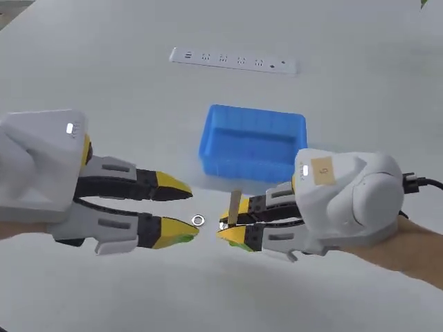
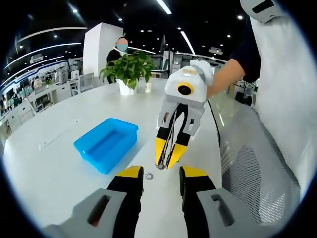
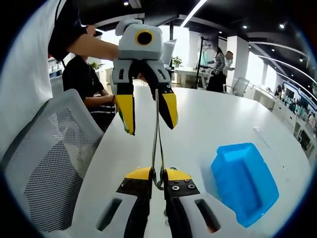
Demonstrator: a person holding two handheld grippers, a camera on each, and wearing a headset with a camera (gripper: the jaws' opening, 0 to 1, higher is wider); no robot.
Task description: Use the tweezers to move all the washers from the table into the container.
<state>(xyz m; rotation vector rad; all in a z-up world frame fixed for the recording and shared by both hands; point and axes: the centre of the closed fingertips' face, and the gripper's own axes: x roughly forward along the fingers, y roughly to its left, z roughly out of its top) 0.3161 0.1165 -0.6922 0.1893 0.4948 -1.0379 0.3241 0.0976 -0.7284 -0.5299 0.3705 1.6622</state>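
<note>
Jaws of the right gripper (image 3: 157, 174) are pressed together on the tweezers (image 3: 158, 129), whose tips slant down toward the worktop (image 1: 332, 62); those of the left gripper (image 1: 185, 209) stand spread, holding nothing. Between the 2 grippers, near the tweezer tips, 1 washer (image 1: 198, 220) lies flat toward the worktop's near edge, with the blue container (image 1: 252, 142) behind it and a power strip (image 1: 232, 61) nearer the far edge. This looks like the pick-up step: next, the tips must straddle the washer's rim and pinch it before any lift.
</note>
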